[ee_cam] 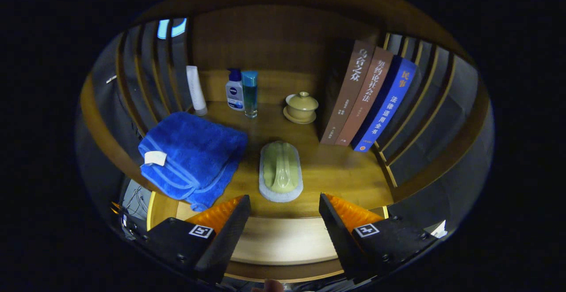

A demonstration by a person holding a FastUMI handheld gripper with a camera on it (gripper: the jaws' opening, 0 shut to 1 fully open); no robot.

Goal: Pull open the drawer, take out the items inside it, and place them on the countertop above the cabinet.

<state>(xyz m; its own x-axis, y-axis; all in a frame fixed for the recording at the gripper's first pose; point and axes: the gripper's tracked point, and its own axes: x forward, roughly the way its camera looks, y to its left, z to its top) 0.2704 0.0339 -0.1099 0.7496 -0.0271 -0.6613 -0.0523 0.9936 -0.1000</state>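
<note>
Gripper (283, 214) spread apart, gripping nothing; green brush (281, 172) just ahead on countertop (340, 172)

On the wooden bench (336, 168), the oval green scrub brush (281, 171) lay just ahead of the open claw (283, 221). Left of the brush sat a folded blue towel (194, 157); behind it a lidded ceramic cup (301, 107); right, three upright books (367, 101).
</note>
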